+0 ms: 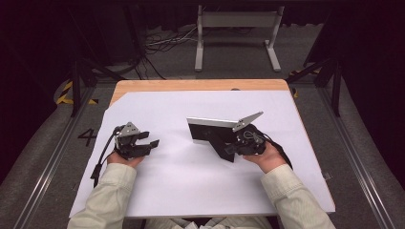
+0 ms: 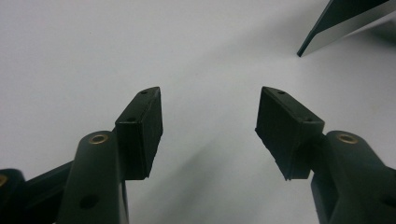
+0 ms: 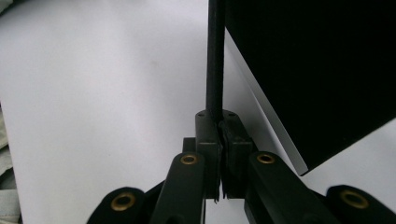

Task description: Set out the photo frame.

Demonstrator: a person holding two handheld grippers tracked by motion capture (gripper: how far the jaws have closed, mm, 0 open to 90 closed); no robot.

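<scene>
A flat black panel with a silver edge [image 1: 208, 128] stands tilted on the white sheet, right of the middle. A thin black flap [image 3: 215, 56] juts from its back, and my right gripper [image 3: 219, 116] is shut on that flap's edge. The panel's dark face [image 3: 317, 70] rises just beyond the jaws on the right. In the high view the right gripper [image 1: 235, 148] sits just in front of the panel. My left gripper [image 1: 149, 143] rests low at the left, apart from the panel. Its jaws stand wide open over bare sheet [image 2: 210, 100], with the panel's corner [image 2: 336, 23] far off.
A white sheet [image 1: 191, 191] covers most of the wooden table [image 1: 191, 85]. Beyond the far edge a grey metal stand [image 1: 237, 28] and loose cables [image 1: 165, 43] sit on the floor. Rails run along both sides of the table.
</scene>
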